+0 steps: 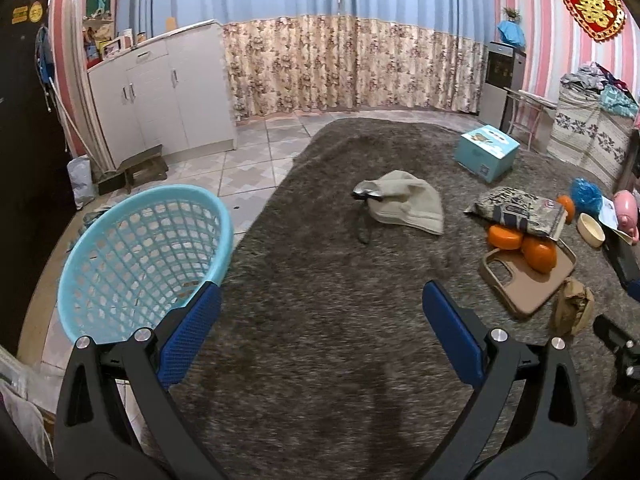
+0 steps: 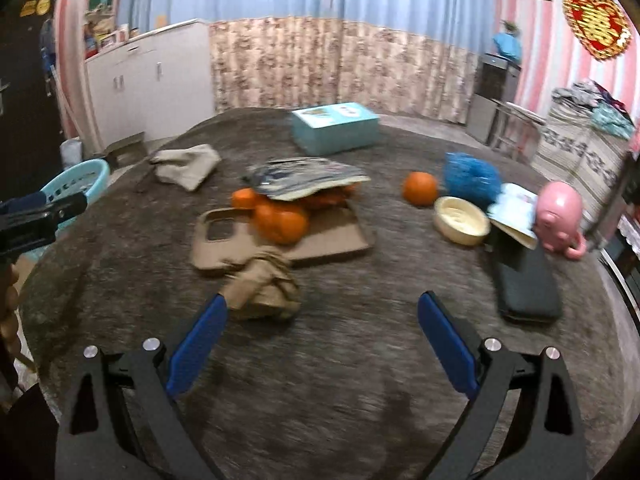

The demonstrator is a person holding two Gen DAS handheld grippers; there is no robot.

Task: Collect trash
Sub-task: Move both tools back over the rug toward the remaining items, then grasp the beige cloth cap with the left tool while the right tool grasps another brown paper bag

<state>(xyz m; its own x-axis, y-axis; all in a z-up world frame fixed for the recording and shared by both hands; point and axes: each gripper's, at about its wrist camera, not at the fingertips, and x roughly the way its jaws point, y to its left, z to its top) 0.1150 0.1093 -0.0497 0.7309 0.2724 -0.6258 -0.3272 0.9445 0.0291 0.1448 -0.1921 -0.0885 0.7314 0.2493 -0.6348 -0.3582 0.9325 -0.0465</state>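
Both grippers: left gripper (image 1: 320, 320) and right gripper (image 2: 322, 326) are being held with fingers apart, empty.
Trash: crumpled paper bag (image 2: 264, 290) is lying beside the right gripper.
Open room: bare carpet (image 1: 320, 264) is stretching ahead.
Edge: basket (image 1: 140, 256) is sitting at the carpet's left.

The right gripper (image 2: 322, 312) hung over the grey rug (image 2: 340, 360) with its blue fingers (image 2: 198, 344) spread wide and nothing between them. Just ahead of its left finger lay a crumpled brown paper wad (image 2: 264, 286), touching the tan tray (image 2: 280, 240) beyond it. On that tray sat oranges (image 2: 280, 220) under a printed bag (image 2: 308, 178). Ahead to the right lay a black case (image 2: 526, 284), a cream bowl (image 2: 460, 220) and a pink mug (image 2: 560, 216). Far left stood a turquoise basket (image 2: 78, 184).
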